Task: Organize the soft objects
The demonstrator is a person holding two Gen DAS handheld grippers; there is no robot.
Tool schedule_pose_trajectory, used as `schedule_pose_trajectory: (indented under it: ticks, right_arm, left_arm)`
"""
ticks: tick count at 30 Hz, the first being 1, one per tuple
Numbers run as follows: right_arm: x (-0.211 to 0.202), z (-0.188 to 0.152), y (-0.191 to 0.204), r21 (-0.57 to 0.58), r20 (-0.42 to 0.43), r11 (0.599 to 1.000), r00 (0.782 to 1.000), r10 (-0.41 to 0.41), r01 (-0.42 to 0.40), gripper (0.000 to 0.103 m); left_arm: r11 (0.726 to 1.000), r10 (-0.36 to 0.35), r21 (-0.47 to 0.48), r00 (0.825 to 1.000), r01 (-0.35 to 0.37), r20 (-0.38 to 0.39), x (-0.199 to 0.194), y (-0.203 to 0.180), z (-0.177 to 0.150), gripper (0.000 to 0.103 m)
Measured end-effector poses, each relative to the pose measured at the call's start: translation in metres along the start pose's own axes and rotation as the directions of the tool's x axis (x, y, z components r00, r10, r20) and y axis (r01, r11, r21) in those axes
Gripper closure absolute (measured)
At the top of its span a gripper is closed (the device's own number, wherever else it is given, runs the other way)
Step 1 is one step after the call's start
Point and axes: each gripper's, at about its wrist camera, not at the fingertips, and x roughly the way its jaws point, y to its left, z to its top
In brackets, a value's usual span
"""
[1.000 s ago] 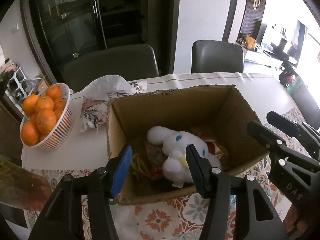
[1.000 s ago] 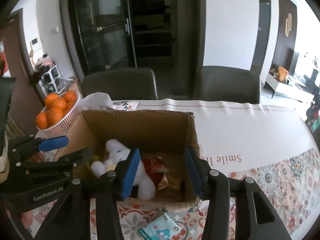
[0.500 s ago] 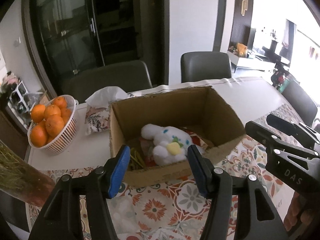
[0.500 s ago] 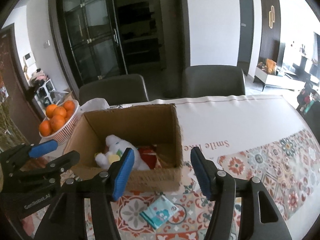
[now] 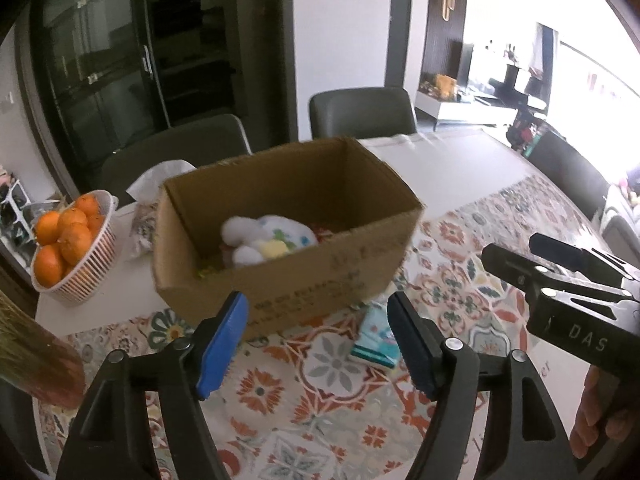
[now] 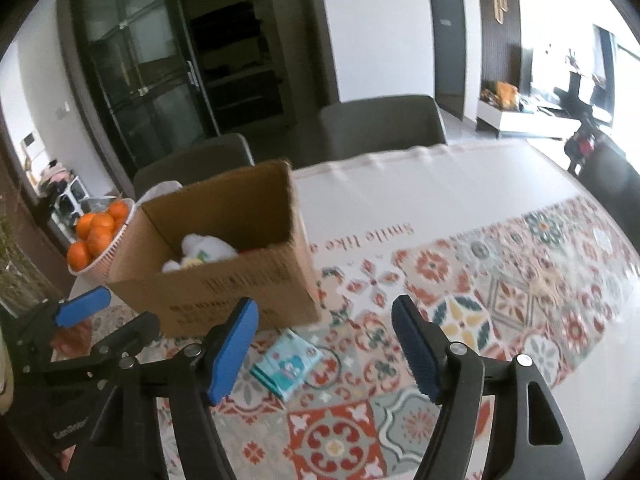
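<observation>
Both tongs, left (image 5: 316, 338) and right (image 6: 325, 344), opening, nothing between them. Plush (image 5: 268, 236) in box (image 5: 320, 280); tissue pack (image 6: 286, 364) on desk at box's 5 o'clock

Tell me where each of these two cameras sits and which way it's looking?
Left wrist: on the left gripper, looking down at the box; the right gripper and fingers show at right.
Right wrist: on the right gripper, facing the tablecloth; left gripper at left.
Shared: box, plush, packet, oranges. Both jaws opening, empty.

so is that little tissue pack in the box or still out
Out. The tissue pack lies flat on the patterned tablecloth just in front of the box; only the plush and wrappers show inside.
</observation>
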Motion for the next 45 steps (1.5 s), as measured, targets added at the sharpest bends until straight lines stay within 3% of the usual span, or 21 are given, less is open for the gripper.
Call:
schedule_pose_trajectory:
  ticks: [12,20,40,45]
  right_arm:
    - [0.004,-0.05,-0.031,0.066,-0.092,0.996,0.994,-0.054,0.06,0.031]
    - [0.016,-0.069,-0.042,0.09,-0.15,0.991,0.985,-0.083,0.097,0.031]
    - [0.067,-0.099,-0.061,0.131,-0.287,0.975,0.948,-0.138,0.181,0.031]
    - [0.08,-0.101,-0.058,0.127,-0.307,0.974,0.941,-0.139,0.185,0.031]
  left_arm:
    - [0.989,-0.077,0.125,0.996,0.083,-0.05,0.026,-0.036,-0.028,0.015]
    - [0.977,-0.11,0.171,0.988,0.127,-0.108,0.058,-0.049,-0.04,0.015]
    - [0.954,-0.103,0.255,0.971,0.157,-0.216,0.139,-0.068,-0.052,0.015]
    - [0.955,-0.096,0.251,0.966,0.157,-0.238,0.156,-0.066,-0.053,0.023]
